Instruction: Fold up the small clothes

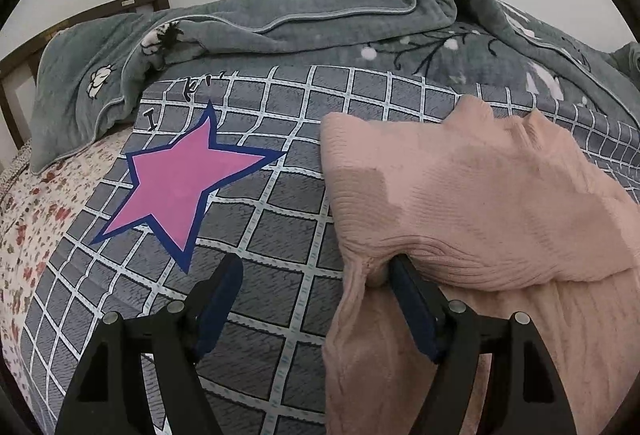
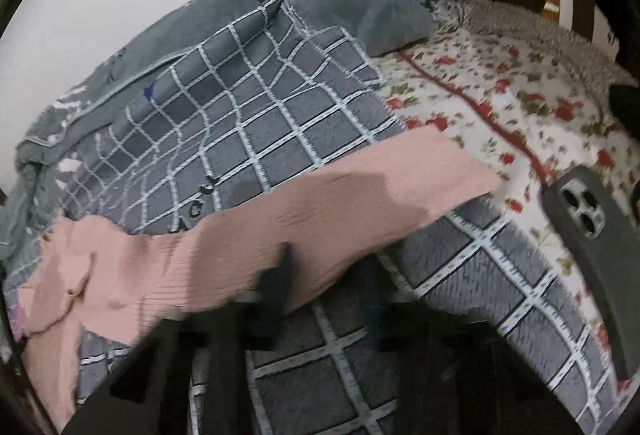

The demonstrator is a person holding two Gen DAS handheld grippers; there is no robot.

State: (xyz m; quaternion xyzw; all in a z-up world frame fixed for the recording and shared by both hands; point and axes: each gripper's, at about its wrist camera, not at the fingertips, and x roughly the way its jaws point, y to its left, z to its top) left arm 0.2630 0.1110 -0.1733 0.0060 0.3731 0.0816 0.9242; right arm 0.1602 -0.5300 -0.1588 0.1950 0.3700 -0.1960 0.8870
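Pink ribbed knitwear, a small pink garment (image 1: 480, 195), is spread on a grey checked blanket (image 1: 256, 235) covering a bed. On the blanket's left part a large pink star (image 1: 180, 179) with a blue outline is printed, well apart from the garment. Behind, along the bed's far edge, a grey-green quilt (image 1: 320, 23) is bunched up against a pale wall, with a dark wooden headboard (image 1: 24, 75) at the far left corner. Floral bedsheet (image 2: 500, 103) is exposed beyond the blanket's edges; in the right wrist view a phone in a dark case (image 2: 584, 211) lies on it, near the garment's outstretched end.

The left gripper (image 1: 312, 271) is seen with jaws spread wide, one finger over bare blanket, the other tucked into a fold at the garment's near edge; nothing is clamped. The right gripper (image 2: 280, 275) is blurred, and its jaws are closed together at the garment's near edge; whether cloth is pinched cannot be told. Open blanket lies between star and garment.
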